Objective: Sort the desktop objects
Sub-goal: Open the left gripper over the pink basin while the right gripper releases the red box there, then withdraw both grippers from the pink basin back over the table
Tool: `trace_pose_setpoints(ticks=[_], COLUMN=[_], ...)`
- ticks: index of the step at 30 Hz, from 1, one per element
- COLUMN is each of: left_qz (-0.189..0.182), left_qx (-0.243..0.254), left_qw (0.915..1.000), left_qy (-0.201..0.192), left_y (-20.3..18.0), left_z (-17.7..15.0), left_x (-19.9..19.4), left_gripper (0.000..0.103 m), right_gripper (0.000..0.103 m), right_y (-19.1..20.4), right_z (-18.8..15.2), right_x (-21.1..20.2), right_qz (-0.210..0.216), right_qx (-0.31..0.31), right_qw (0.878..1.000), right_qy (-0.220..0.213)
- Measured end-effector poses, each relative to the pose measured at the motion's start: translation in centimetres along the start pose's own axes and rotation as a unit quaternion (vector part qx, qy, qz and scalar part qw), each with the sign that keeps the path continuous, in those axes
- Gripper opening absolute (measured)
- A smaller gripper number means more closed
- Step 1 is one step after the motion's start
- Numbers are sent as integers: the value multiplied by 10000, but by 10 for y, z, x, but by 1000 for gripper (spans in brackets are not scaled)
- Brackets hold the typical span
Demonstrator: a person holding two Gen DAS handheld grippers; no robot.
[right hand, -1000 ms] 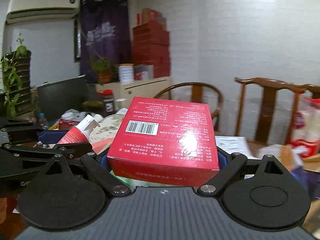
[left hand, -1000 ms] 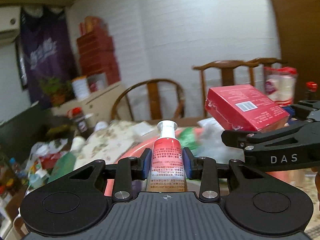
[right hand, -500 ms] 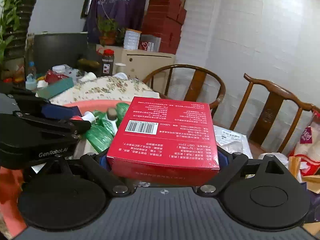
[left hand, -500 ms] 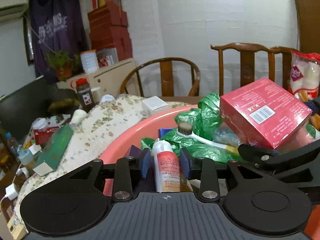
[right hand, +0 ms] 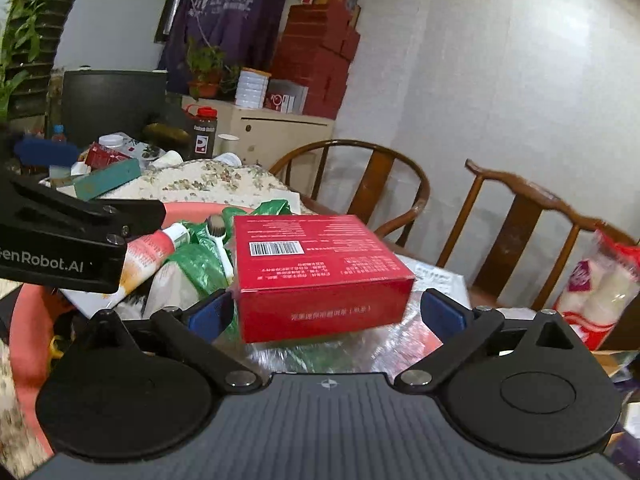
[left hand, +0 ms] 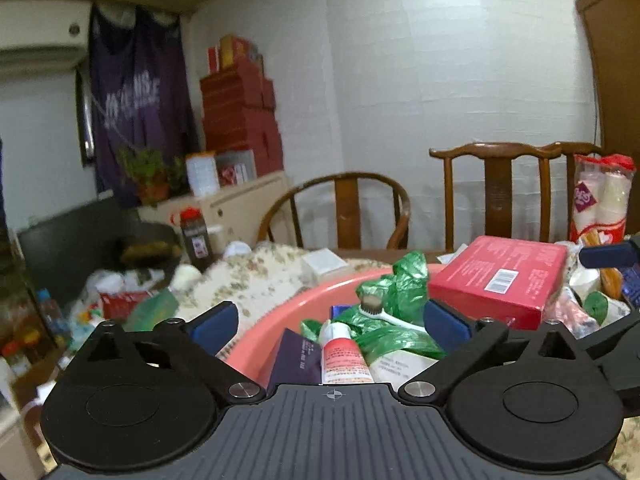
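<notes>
Left wrist view: left gripper (left hand: 328,322) open wide, both blue pads apart, nothing between them. Just ahead, a red and white tube (left hand: 345,358) lying loose in the pink basin (left hand: 280,320), cap end pointing far, leaning on a dark purple box (left hand: 295,360). Behind the tube, a toothbrush (left hand: 384,312) on green plastic bags (left hand: 392,280). Over on the right, a red box (left hand: 500,280) sitting on the pile at the right side of the basin. Flowered cloth (left hand: 248,276) on the left side of the table, wooden chairs (left hand: 516,196) far behind.

Right wrist view: right gripper (right hand: 326,312) open wide too, blue pads on each side of the red box (right hand: 320,272) but not squeezing it. Box flat on top of shiny wrap and green bags, barcode facing up. Left gripper's black arm (right hand: 72,236) reaching in from the left, above the tube (right hand: 148,250).

Seems like both things now dropped in the basin, since a basin is a good place to gather small stuff from a messy table. Open fingers likely for letting go cleanly. Box looks a bit tippy on soft bags, so maybe able to slide. Next, probably a pull back and a look for more things on the cloth.
</notes>
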State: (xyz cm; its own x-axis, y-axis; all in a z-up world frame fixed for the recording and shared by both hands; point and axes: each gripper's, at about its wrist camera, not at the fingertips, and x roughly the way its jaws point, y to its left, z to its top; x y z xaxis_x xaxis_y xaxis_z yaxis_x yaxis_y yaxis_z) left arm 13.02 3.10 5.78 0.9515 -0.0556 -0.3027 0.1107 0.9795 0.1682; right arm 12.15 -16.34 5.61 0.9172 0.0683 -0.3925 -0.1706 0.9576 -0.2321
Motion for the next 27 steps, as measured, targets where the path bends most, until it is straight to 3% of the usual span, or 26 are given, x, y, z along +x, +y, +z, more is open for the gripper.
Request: trace_pose_setpoints(ticks=[9,14,22,27], left_qz=[-225,-443,-617,-478], left_qx=[177,35,-169,-108], left_qw=[9992,9988,9978,9986], left_qy=[-271,-210,-177,-183], left_y=[-37,-51,-67,-76], left_z=[-5,-16,-42,-60], left_x=[-43,-52,-69,-76], left_gripper=[103,103,103,103], right_gripper=[102,103,103,103], right_y=[-16,-29,-47,-46], right_z=[-25,-39,-76,-98], right_x=[-57,-78,-100,-107], right_qz=[-422,-580,-571,-527], right_qx=[66,69,589,798], right_qw=[9979,9973,9957,9944], right_qy=[-477,-449,-427,-448])
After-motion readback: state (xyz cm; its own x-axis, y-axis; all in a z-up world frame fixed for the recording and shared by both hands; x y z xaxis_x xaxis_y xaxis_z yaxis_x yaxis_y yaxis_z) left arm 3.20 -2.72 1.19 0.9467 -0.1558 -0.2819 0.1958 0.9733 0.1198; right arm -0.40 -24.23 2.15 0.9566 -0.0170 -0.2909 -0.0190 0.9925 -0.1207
